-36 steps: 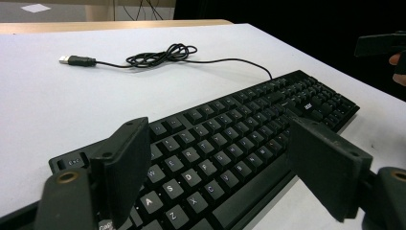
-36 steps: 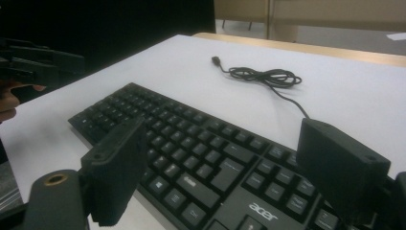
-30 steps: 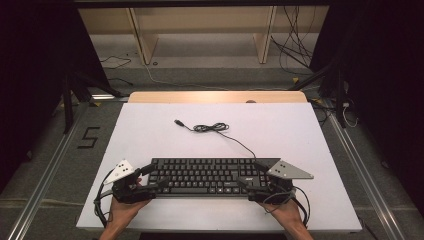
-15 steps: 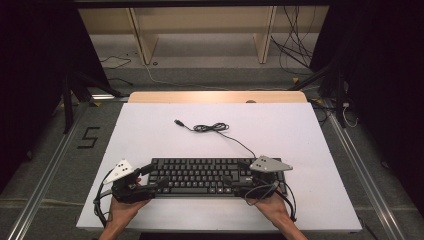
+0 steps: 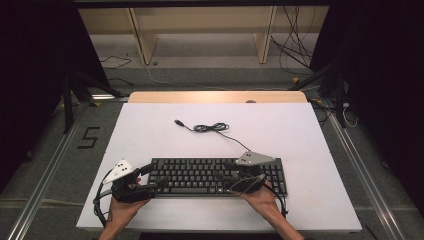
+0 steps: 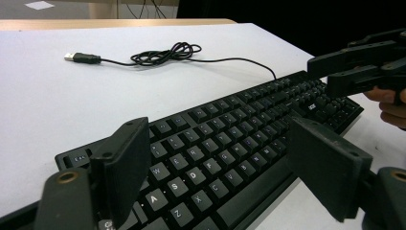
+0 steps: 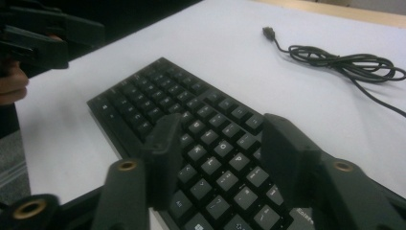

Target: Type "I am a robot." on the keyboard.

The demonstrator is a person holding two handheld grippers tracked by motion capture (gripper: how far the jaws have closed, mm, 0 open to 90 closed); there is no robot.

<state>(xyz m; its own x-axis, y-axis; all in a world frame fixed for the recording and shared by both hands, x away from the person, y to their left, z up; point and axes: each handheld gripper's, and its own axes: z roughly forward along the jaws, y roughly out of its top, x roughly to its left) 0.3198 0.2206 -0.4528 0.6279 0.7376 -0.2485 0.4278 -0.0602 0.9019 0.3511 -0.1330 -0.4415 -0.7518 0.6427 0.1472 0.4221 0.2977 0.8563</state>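
A flat black plastic keyboard [image 5: 218,176] lies near the white tabletop's [image 5: 150,130] front edge. The left claw [image 5: 156,175] and right claw [image 5: 224,170] both gape open over its keys, gripping nothing.

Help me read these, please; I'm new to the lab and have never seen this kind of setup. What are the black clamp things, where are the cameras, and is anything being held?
No robot here: a person holds a hand-operated two-jaw gripper in each hand. The high view looks down from above the person's side of the white table. The left gripper sits at the left end of a black keyboard, and the right gripper hovers over its right half. The other two pictures come from cameras riding on each gripper, looking along its black jaws. Both pairs of jaws stand apart over the keys, gripping nothing. The keyboard's cable lies partly coiled farther back, ending in a loose USB plug.
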